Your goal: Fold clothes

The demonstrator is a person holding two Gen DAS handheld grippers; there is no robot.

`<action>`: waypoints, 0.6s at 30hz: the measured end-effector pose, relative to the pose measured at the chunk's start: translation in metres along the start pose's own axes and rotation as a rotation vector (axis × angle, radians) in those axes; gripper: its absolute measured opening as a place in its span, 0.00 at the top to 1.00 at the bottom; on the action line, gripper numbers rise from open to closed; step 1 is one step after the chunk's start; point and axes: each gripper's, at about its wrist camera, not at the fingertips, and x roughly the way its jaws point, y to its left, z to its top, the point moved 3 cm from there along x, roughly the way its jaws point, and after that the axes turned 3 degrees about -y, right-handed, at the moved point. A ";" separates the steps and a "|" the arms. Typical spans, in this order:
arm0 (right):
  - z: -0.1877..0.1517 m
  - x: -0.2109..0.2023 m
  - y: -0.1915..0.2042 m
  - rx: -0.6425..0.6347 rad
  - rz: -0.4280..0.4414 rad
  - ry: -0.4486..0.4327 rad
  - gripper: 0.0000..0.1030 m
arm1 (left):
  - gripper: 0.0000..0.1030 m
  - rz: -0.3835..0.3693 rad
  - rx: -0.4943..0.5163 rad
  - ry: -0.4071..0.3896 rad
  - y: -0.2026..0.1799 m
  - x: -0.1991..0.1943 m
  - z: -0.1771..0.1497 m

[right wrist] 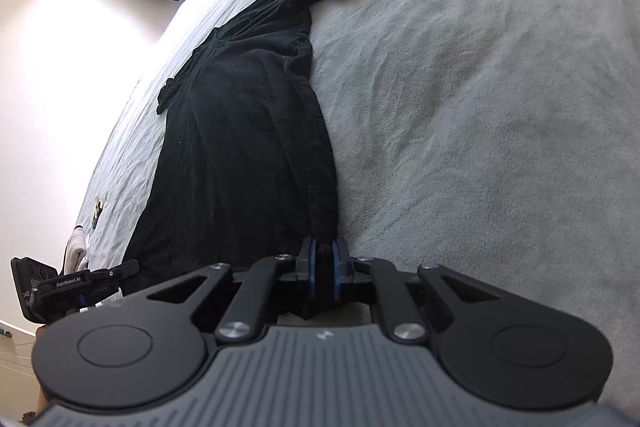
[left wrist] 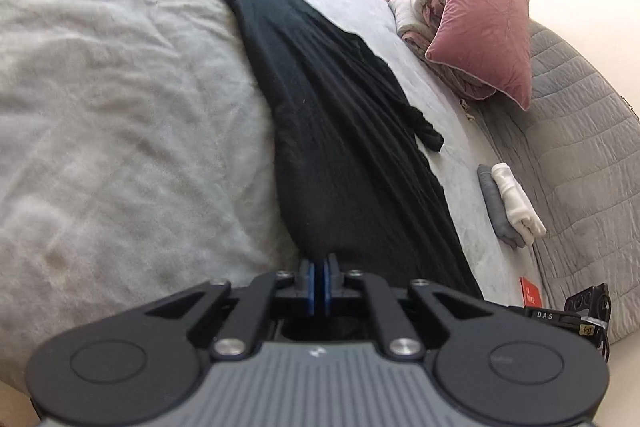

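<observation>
Both left gripper (left wrist: 319, 267) and right gripper (right wrist: 324, 259) closed, apparently pinching the black garment's (left wrist: 320, 115) near hem, frame bottom centre, on the bed (left wrist: 120, 107).

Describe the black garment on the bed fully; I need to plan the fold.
The black garment is long, dark and ribbed-looking, lying stretched lengthwise on the pale bedspread, one sleeve out to each side. Its near hem is pinched at two corners by the left gripper and the right gripper.
</observation>
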 end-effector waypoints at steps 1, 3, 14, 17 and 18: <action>0.001 -0.004 0.004 -0.017 0.004 -0.010 0.90 | 0.96 0.007 0.029 -0.040 -0.005 -0.012 0.006; 0.002 -0.014 0.015 -0.054 0.032 -0.035 0.91 | 0.96 0.015 0.077 -0.094 -0.013 -0.033 0.014; 0.000 -0.024 0.053 -0.201 0.107 -0.015 0.91 | 0.96 0.183 0.277 0.017 -0.013 -0.057 0.016; -0.009 -0.005 0.050 -0.231 0.050 0.074 0.91 | 0.95 0.266 0.330 0.121 0.002 -0.035 0.001; -0.013 0.001 0.049 -0.242 0.028 0.099 0.91 | 0.95 0.283 0.338 0.148 0.007 -0.028 -0.002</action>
